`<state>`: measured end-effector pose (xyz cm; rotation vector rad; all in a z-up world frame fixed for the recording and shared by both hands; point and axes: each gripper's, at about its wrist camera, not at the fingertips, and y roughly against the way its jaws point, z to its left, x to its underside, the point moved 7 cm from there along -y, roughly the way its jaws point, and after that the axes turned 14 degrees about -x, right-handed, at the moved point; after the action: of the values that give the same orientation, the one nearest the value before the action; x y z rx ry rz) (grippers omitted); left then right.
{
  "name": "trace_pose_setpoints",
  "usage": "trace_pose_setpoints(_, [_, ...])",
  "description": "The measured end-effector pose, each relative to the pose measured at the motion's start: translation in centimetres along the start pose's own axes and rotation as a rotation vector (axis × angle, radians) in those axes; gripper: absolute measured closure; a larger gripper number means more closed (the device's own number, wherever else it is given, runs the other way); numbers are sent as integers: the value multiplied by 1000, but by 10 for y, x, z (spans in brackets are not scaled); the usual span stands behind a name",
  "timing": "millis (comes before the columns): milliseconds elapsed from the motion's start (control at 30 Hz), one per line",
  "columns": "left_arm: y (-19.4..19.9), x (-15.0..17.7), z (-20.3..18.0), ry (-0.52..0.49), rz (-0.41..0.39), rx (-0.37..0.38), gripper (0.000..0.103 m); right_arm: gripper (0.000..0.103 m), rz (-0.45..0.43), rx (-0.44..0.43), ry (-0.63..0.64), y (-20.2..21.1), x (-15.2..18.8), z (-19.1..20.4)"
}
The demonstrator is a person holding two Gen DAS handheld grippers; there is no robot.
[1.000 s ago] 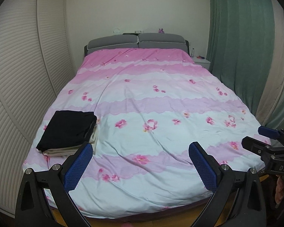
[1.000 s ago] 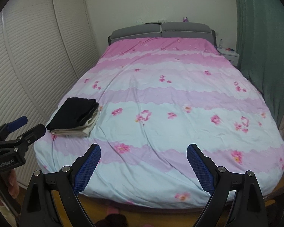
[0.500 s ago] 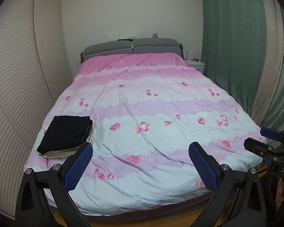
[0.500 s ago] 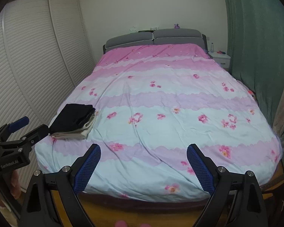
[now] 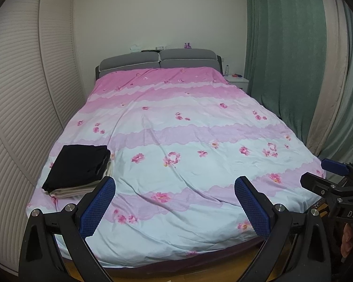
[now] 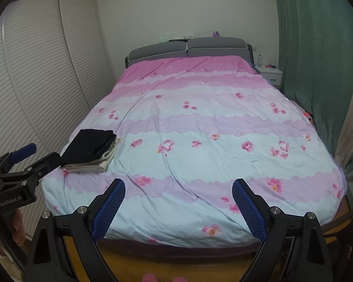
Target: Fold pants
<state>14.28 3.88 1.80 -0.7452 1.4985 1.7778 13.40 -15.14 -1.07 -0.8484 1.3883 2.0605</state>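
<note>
Both of my grippers are held off the foot of the bed (image 5: 200,230), nothing between their fingers. My left gripper (image 5: 175,205) has its blue-padded fingers (image 5: 97,208) spread wide apart; my right gripper (image 6: 178,206) shows the same wide gap, and it appears side-on at the right edge of the left wrist view, likewise parted. The black pants (image 5: 78,165) lie folded on the near left corner of the floral duvet (image 5: 188,129), stacked on top of a folded cream garment (image 5: 82,189) whose edges show beneath and to the right of them. The stack sits well clear of both grippers; neither touches it. A grey headboard (image 5: 157,62) stands at the far end. Louvred wardrobe doors (image 5: 18,98) run along the left side, green curtains (image 5: 282,58) along the right, with a white nightstand (image 6: 269,72) beside the headboard.
</note>
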Motion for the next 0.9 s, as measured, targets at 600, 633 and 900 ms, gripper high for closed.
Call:
trace_pose_setpoints(600, [21, -1, -7, 7, -43, 2, 0, 10, -19, 3, 15, 15, -1, -6])
trace_pose_setpoints(633, [22, -1, -7, 10, -42, 3, 0, 10, -18, 3, 14, 15, -1, -6])
trace_pose_setpoints(900, [25, 3, -9, 27, -18, 42, 0, 10, -24, 6, 12, 19, -1, -8])
